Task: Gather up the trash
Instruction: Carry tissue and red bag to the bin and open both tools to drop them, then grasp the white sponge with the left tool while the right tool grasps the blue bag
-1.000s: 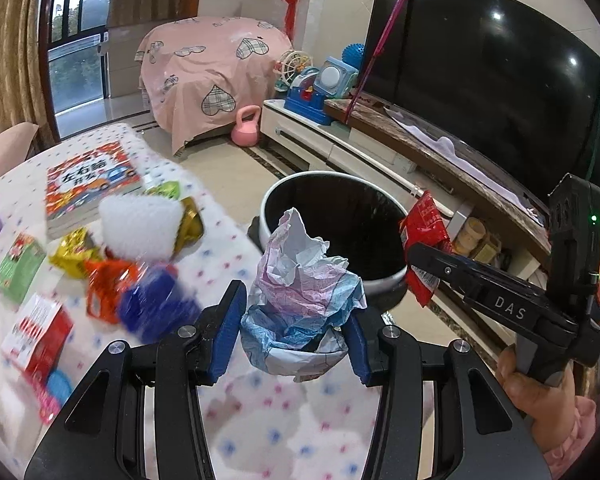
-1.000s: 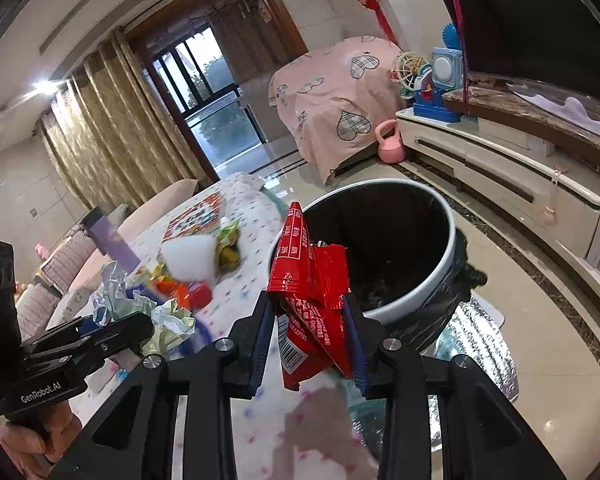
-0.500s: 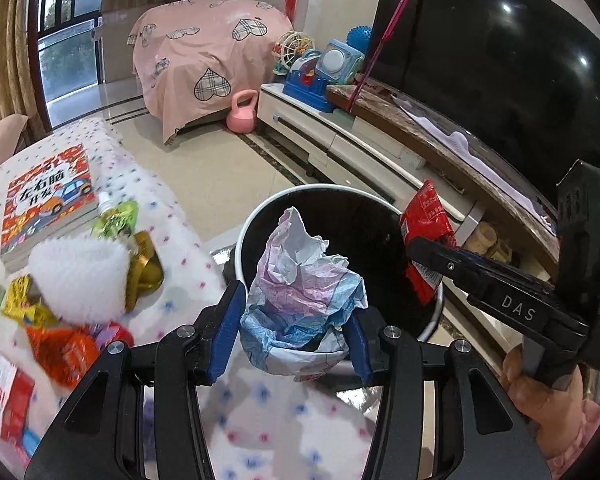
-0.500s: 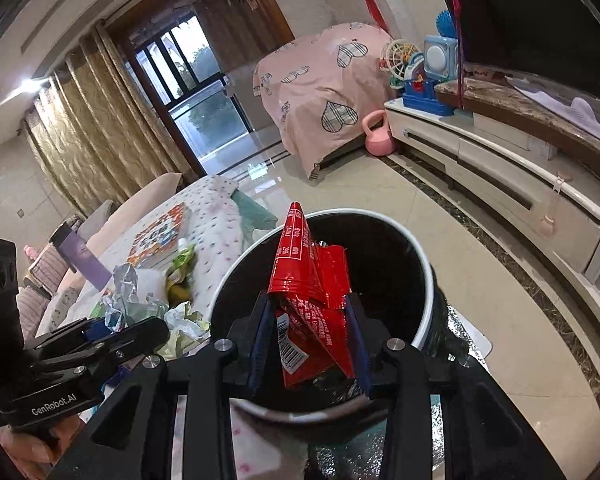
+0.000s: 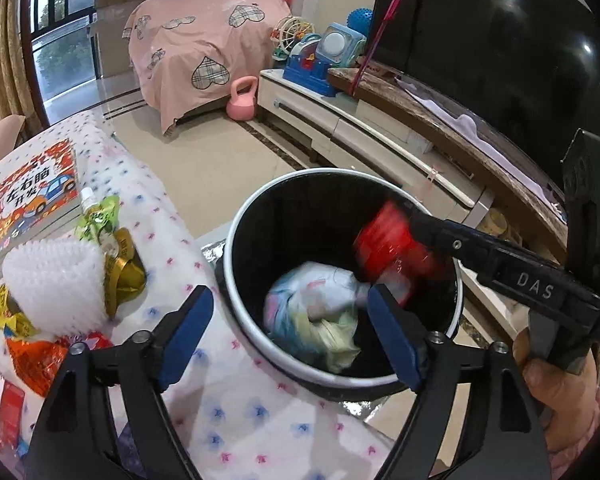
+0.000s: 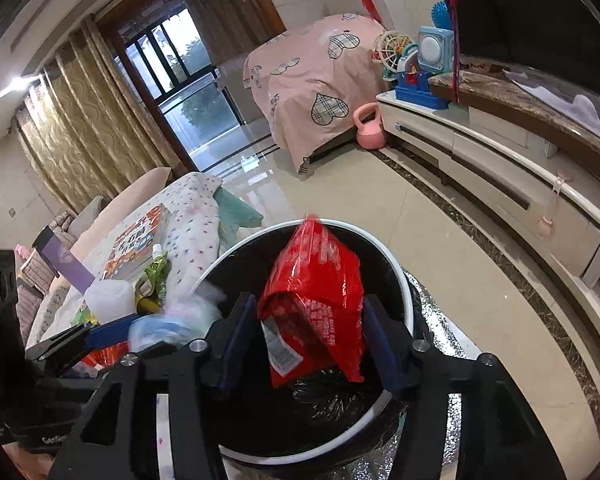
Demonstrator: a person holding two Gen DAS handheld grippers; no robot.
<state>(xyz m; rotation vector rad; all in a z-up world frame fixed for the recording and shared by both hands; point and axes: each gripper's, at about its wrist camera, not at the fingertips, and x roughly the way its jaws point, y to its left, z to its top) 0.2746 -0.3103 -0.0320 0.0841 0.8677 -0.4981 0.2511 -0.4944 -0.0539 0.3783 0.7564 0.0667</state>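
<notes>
Left tongs [image 5: 290,332] spread apart above the round, white-rimmed bin [image 5: 236,264]; crumpled pastel wrapper [image 5: 314,316] lies blurred inside. Right tongs [image 6: 306,346] also parted, glossy red packet [image 6: 314,292] loose between them over the black liner. Foil wrappers [image 5: 120,276] strew the bench [image 5: 236,408].

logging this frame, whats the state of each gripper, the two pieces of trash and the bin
left gripper: open, nothing between its fingers, above the bin's near rim
right gripper: open, fingers apart over the bin
crumpled plastic bag: loose, blurred, inside the bin's mouth
red snack wrapper: loose between the open fingers, over the bin
trash bin: upright, no lid on it, black liner
</notes>
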